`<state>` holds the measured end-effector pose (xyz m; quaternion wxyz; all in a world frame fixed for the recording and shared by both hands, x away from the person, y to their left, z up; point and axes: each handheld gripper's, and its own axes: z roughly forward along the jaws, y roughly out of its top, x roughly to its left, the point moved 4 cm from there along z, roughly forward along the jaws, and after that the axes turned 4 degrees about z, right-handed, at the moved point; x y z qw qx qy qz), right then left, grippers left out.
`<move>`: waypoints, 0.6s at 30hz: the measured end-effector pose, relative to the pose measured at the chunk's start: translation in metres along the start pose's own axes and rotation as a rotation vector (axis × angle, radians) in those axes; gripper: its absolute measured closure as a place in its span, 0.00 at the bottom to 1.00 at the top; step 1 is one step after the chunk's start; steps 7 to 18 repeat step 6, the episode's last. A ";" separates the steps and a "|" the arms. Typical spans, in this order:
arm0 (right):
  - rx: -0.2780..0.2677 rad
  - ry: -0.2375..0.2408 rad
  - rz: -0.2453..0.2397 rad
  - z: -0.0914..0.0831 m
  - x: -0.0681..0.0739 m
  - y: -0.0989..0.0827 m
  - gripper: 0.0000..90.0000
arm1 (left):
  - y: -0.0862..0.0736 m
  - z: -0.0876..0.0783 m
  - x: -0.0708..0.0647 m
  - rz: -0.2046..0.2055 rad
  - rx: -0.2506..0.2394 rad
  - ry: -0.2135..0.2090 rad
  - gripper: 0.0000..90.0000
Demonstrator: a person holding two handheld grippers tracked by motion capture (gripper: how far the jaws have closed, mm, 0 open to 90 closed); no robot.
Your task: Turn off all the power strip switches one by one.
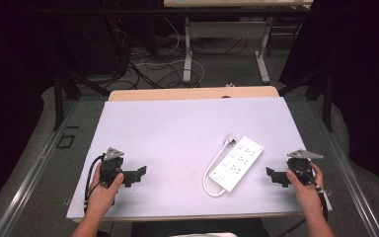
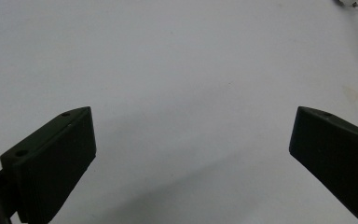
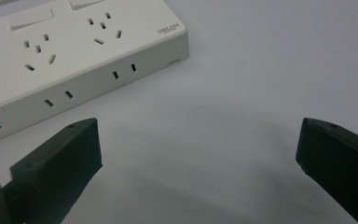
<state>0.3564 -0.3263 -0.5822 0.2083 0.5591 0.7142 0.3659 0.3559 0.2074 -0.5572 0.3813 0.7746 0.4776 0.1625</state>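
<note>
A: Largest item first?

B: The white table [image 1: 177, 128], bearing everything. Both grippers rest low over it near its front edge.

A: Next in size?

B: The white power strip [image 1: 237, 163], lying flat between the 2 grippers, nearer the right one. Its white cable [image 1: 208, 174] loops on the side facing the left gripper, ending in a plug [image 1: 231, 139] at the strip's far side.

A: Then the tools?

B: The left gripper [image 1: 139, 174], held in the left hand [image 1: 103, 190], has its jaws spread wide over bare table, well apart from the strip. The right gripper [image 1: 272, 175], in the right hand [image 1: 303, 186], is likewise released, jaws wide, just beside the strip's near edge, not touching.
</note>
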 end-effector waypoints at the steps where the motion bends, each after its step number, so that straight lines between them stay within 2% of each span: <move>1: -0.001 0.001 0.000 0.000 0.000 0.000 0.00 | 0.000 0.000 0.000 -0.001 0.002 0.000 0.00; 18: -0.006 -0.002 -0.005 -0.001 0.000 0.001 0.00 | -0.001 0.000 0.001 0.001 0.004 0.001 0.00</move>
